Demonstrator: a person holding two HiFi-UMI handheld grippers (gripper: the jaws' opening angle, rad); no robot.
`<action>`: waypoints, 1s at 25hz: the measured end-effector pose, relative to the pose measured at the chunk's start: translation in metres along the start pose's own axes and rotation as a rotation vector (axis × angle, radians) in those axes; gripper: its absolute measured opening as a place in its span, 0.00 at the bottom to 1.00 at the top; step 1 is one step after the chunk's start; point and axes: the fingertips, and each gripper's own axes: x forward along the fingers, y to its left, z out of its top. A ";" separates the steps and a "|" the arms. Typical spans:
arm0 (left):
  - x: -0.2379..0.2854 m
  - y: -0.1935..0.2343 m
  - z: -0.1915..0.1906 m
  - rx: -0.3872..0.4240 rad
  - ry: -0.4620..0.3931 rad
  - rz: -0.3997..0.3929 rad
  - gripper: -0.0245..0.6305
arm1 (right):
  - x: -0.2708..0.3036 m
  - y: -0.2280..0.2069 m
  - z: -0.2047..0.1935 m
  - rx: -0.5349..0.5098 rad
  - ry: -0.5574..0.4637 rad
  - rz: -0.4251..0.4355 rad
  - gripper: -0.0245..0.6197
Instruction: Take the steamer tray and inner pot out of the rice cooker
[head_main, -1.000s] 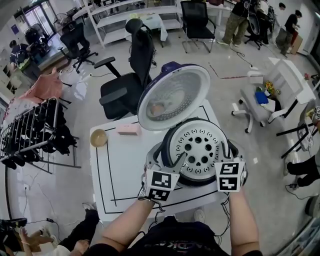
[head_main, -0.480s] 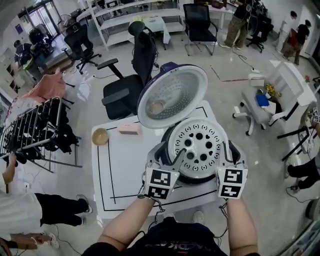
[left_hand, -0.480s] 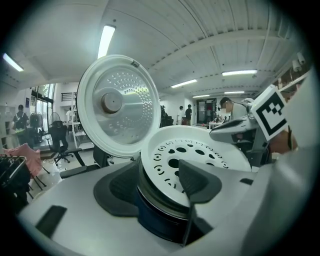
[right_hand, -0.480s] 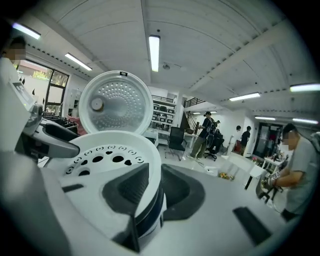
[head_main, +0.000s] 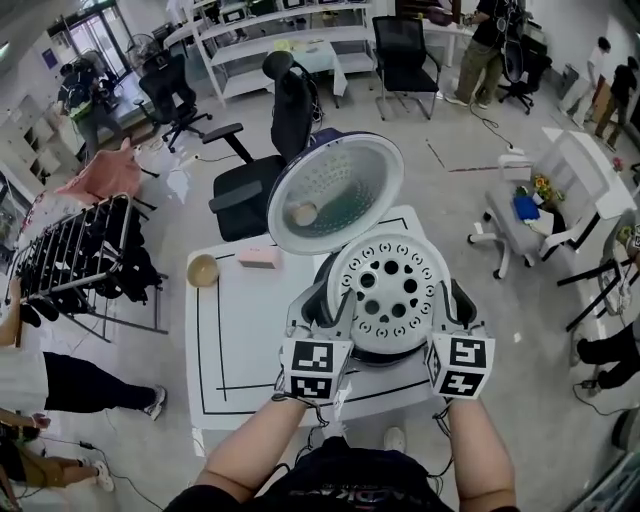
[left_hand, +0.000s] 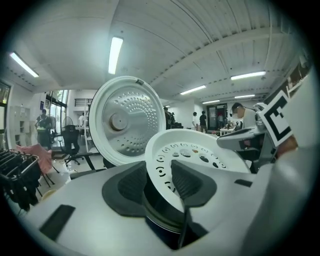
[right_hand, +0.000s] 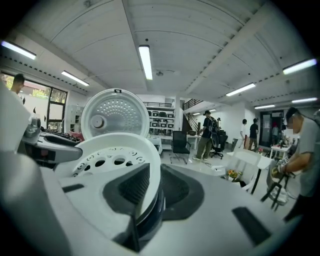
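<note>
Jaws just closing tight on the tray (head_main: 390, 295), the left tool (left_hand: 159, 177) and right tool (right_hand: 149, 187) are lifting it off the cooker (head_main: 340, 190); table (head_main: 240, 330) next.

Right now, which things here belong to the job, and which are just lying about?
Job: steamer tray, rice cooker, its open lid.
Lying about: wooden bowl, pink box on the table; office chair, clothes rack beyond.
</note>
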 end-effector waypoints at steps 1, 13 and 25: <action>-0.003 0.000 0.002 0.001 -0.006 0.012 0.27 | -0.001 0.000 0.002 0.002 -0.007 0.009 0.14; -0.053 -0.003 0.029 -0.005 -0.072 0.171 0.22 | -0.027 0.009 0.032 0.005 -0.096 0.137 0.14; -0.143 0.012 0.026 -0.054 -0.084 0.414 0.22 | -0.054 0.068 0.052 -0.039 -0.154 0.378 0.14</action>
